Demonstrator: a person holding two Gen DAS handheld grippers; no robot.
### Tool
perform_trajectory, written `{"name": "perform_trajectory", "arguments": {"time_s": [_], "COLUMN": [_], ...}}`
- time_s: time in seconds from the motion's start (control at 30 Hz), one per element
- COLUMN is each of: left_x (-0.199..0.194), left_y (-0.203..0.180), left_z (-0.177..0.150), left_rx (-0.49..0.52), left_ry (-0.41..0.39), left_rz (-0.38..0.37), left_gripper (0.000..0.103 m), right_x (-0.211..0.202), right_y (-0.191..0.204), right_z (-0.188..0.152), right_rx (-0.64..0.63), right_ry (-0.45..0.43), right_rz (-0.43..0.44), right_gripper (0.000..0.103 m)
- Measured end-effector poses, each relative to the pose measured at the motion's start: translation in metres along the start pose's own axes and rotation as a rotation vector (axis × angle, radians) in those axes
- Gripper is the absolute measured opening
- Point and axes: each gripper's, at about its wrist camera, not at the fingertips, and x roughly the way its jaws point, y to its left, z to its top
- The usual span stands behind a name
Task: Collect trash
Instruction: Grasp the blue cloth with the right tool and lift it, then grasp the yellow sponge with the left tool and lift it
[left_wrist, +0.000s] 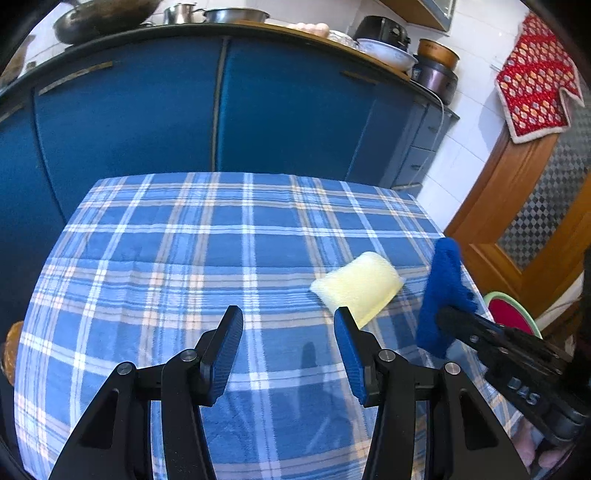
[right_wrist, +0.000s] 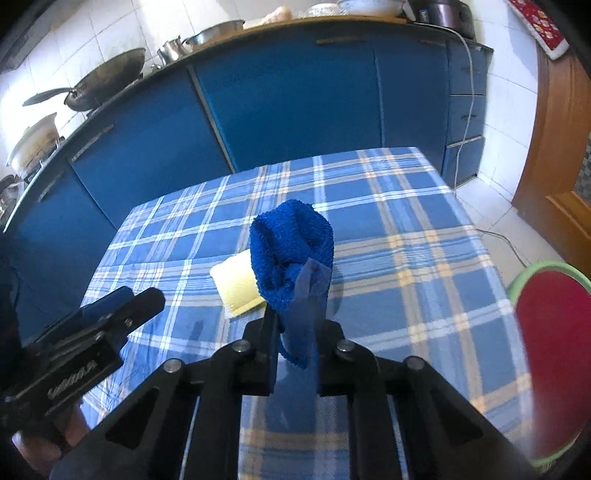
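You worked over one table (left_wrist: 147, 258) with a blue plaid cloth, before blue kitchen cabinets (left_wrist: 129, 122). One yellow sponge (left_wrist: 356, 286) lay on it. Your right gripper (right_wrist: 295, 325) was clamped on one blue cloth (right_wrist: 291, 251); your left gripper (left_wrist: 288, 354) stood half open, empty.

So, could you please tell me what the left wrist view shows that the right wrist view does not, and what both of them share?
Only the left wrist view shows the left tool head-on, open and empty, and the whole red patterned cloth on the wall. Only the right wrist view shows the right tool shut on the blue cloth, and the white pot on the stove. Both show the yellow sponge on the plaid tablecloth, the blue cabinets and the red basin.
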Motion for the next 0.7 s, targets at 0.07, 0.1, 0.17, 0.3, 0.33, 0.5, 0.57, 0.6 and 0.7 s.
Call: {"name": "perform_trajectory", "arguments": {"time_s": [0.07,0.1,0.17,0.3,0.33,0.5,0.57,0.6,0.7], "left_x": [0.003,0.005,0.008,0.015,0.018,0.034,0.042,0.047,0.059], "left_y": [-0.005,-0.008,-0.013,-0.026,-0.031,-0.047,-0.055,-0.059,-0.066], "left_z": [0.002,0.003,0.005,0.009,0.011,0.018,0.020,0.021,0.022], "left_rx": [0.018,0.027,0.043,0.094,0.112,0.152,0.187,0.205,0.251], "left_ry": [0.006,0.008,0.010,0.016,0.020,0.064,0.075,0.082,0.106], "left_rz": [-0.003,-0.006,-0.004,-0.011,-0.019,-0.077,-0.082,-0.083,-0.074], "left_gripper": [0.053,0.053,0.053,0.053,0.053,0.053,0.053,0.053,0.053], "right_x": [-0.010,-0.015,-0.025,-0.044,-0.049,-0.065,-0.070,-0.073,-0.082], "right_y": [-0.007,-0.011,-0.020,-0.039,-0.044,-0.068,-0.076,-0.080,-0.092], "right_z": [-0.002,-0.003,-0.007,-0.015,-0.018,-0.033,-0.038,-0.040,-0.046], "right_rx": [0.016,0.024,0.037,0.064,0.072,0.139,0.152,0.158,0.186], "right_ry": [-0.009,-0.017,-0.025,-0.039,-0.043,-0.022,-0.021,-0.021,-0.022], "right_rz": [-0.004,-0.006,-0.018,-0.046,-0.052,-0.037,-0.047,-0.055,-0.060], "right_gripper": [0.016,0.016,0.016,0.016,0.016,0.016,0.016,0.016,0.016]}}
